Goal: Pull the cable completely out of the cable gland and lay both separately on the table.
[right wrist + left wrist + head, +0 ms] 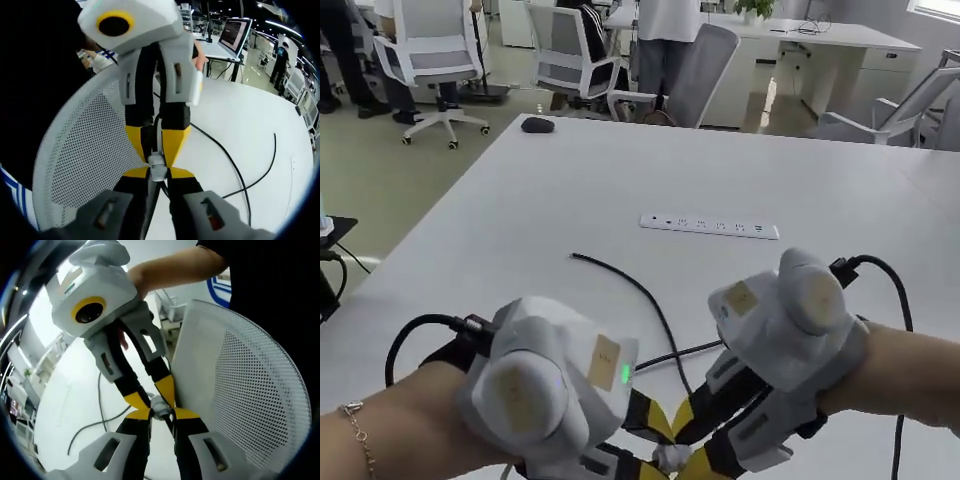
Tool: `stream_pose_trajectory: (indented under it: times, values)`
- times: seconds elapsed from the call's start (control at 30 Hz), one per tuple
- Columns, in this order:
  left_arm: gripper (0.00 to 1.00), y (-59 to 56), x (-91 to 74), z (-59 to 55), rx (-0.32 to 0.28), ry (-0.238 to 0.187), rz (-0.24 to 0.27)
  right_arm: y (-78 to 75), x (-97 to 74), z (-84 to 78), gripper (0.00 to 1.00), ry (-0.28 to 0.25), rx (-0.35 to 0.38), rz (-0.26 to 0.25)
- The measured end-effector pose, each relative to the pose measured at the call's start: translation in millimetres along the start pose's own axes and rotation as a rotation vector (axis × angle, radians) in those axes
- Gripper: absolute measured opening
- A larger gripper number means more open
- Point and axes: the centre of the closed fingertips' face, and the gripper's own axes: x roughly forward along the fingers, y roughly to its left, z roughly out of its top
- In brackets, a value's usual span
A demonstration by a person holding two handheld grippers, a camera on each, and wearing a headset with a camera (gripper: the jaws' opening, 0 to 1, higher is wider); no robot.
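A small white cable gland (672,458) hangs low over the near edge of the white table (520,220), and both grippers meet on it. My left gripper (655,450) comes in from the left and my right gripper (688,445) from the right, yellow tips almost touching. The left gripper view has the gland (160,409) pinched between my left gripper (162,413). In the right gripper view the gland (157,167) sits in my right gripper (158,173). The thin black cable (640,295) trails away over the table (235,170).
A white power strip (709,226) lies mid-table and a dark mouse (537,125) at the far edge. A white mesh chair back (240,390) stands close behind the grippers. Office chairs (430,60) and a person (665,40) are beyond the table.
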Motion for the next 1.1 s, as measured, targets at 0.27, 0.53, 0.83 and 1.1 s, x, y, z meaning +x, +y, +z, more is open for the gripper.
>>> stream_pose_trajectory:
  times: [0.27,0.53,0.83,1.1]
  values:
    - [0.17,5.7,3.0,-1.0,-0.263,-0.084,-0.028,-4.6,-0.2,-2.7,0.12,0.007,-0.004,-0.065]
    - [0.17,24.8,-2.0,-1.8,-0.573,-0.244,-0.008,-23.4,-5.4,0.5,0.11,0.022,-0.085,-0.293]
    - [0.16,41.7,-10.9,0.6,-0.917,-0.433,0.002,-39.4,-19.9,7.0,0.11,0.007,-0.141,-0.57]
    - [0.17,33.4,-2.7,-1.7,-0.833,-0.367,0.003,-31.8,-10.9,-0.4,0.12,0.007,-0.088,-0.552]
